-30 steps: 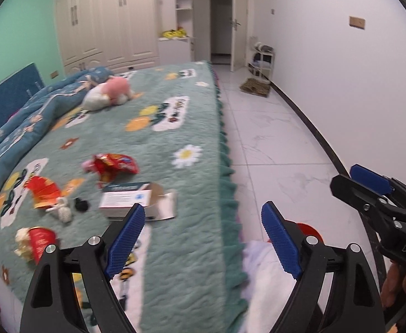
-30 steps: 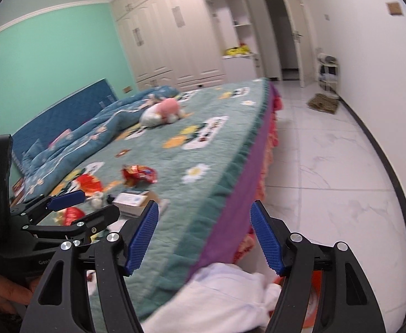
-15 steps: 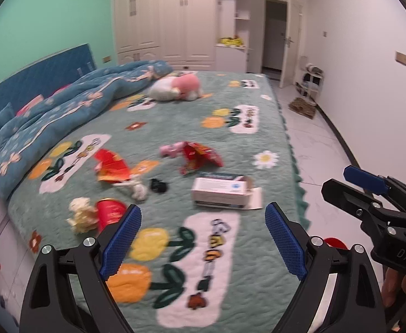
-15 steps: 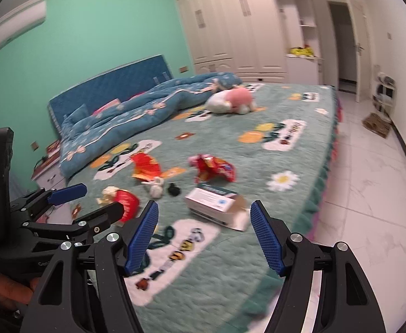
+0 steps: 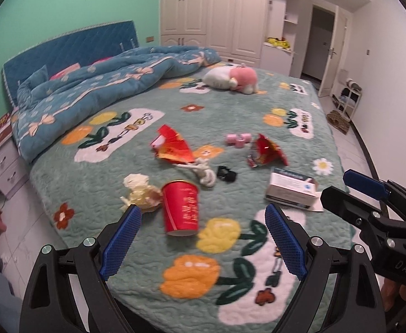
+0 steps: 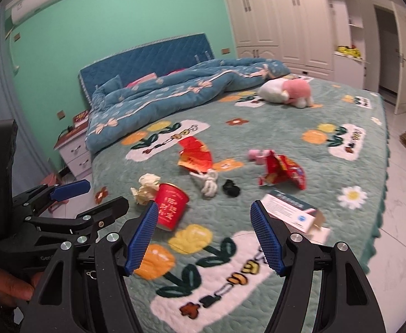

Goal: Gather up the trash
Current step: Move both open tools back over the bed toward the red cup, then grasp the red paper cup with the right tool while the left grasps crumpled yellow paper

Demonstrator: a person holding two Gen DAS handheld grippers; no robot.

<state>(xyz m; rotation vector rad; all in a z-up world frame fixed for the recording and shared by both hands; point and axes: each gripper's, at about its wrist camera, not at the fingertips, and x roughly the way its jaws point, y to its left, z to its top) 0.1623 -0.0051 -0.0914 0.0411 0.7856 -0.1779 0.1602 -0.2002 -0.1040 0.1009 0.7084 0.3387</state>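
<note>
Trash lies on the green flowered bed cover (image 5: 136,166). A red paper cup (image 5: 181,208) lies on its side just beyond my open, empty left gripper (image 5: 203,238); it also shows in the right wrist view (image 6: 171,206). Beside it is a crumpled cream tissue (image 5: 140,191). A white medicine box (image 5: 291,190) lies right, close to my open, empty right gripper (image 6: 204,236). Farther back lie a red wrapper (image 5: 266,151), a red-orange wrapper (image 5: 172,147), a white rope knot (image 5: 204,172), a black hair tie (image 5: 226,173) and a pink item (image 5: 237,139).
A blue quilt (image 5: 105,88) is bunched at the head of the bed. A pink and white plush toy (image 5: 232,79) lies far back. A nightstand (image 5: 1,163) stands left of the bed. White tiled floor (image 6: 402,208) runs along the right side.
Both grippers have swung left from the bed's edge and floor to face the bed, and moved closer to the trash. The cup and box now sit just beyond the fingertips.
</note>
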